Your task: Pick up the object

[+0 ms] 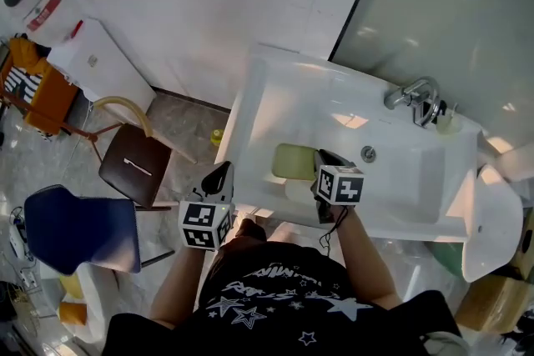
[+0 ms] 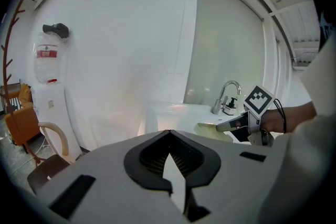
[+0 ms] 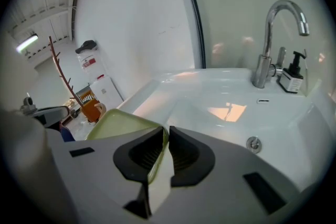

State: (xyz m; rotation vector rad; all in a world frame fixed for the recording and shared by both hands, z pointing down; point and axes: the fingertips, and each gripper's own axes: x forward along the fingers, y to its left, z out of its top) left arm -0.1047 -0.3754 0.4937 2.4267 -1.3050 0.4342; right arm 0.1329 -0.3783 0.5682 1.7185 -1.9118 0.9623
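A pale green square plate (image 1: 292, 161) sits at the near left of the white sink basin (image 1: 400, 179). My right gripper (image 1: 321, 171) reaches it from the near side. In the right gripper view the two dark pads are shut on the plate's (image 3: 123, 126) rim, which runs up between my right gripper's (image 3: 165, 139) jaws. My left gripper (image 1: 219, 178) hovers outside the sink's left front corner, apart from the plate. Its jaws (image 2: 169, 136) meet with nothing between them. The left gripper view also catches the right gripper (image 2: 239, 122) on the plate (image 2: 212, 129).
A chrome faucet (image 1: 415, 96) and a small soap bottle (image 1: 446, 119) stand at the sink's back right, with the drain (image 1: 368, 152) mid-basin. A white round thing (image 1: 296, 192) lies under the plate's near edge. A brown chair (image 1: 133, 167), a blue chair (image 1: 79, 229) and a water dispenser (image 1: 92, 62) stand to the left.
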